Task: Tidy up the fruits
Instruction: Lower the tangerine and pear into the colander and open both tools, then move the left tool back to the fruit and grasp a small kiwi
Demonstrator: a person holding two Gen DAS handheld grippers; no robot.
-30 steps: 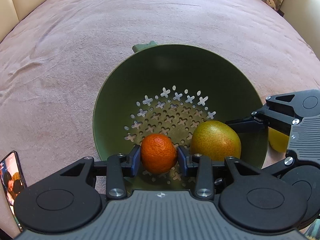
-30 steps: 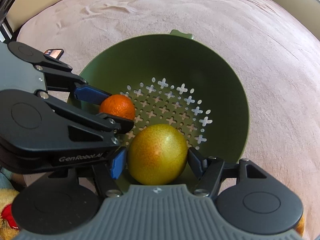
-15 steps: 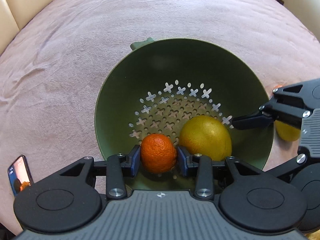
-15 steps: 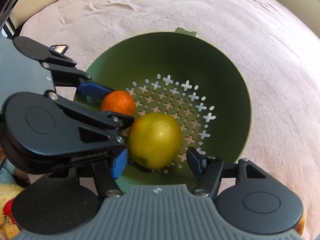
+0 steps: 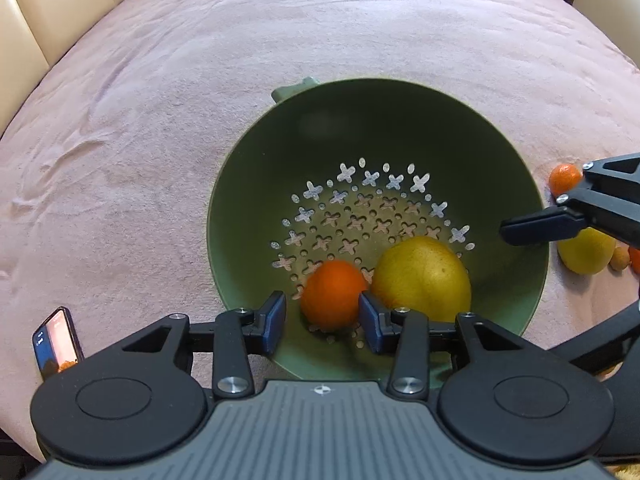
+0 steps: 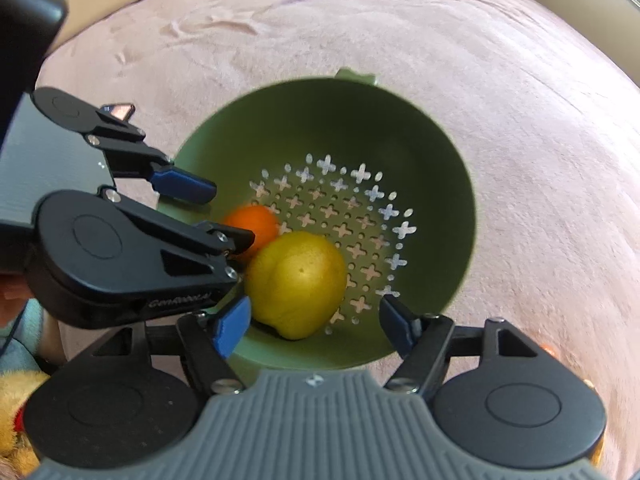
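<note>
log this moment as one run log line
left gripper opening, mandarin released | right gripper opening, pear released | both in colander

I am reading only one piece of lettering: a pale brand mark along the black side plate of my left hand-held gripper (image 6: 224, 216), seen from the right wrist. It is blurring here; it seems to begin with "Gen", and the rest I cannot make out. The phone screen (image 5: 56, 340) is showing marks too small to read.

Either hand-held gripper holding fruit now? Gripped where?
Nothing held. Left hand-held gripper is opening around the mandarin; right hand-held gripper, opening, flanks the pear.
</note>
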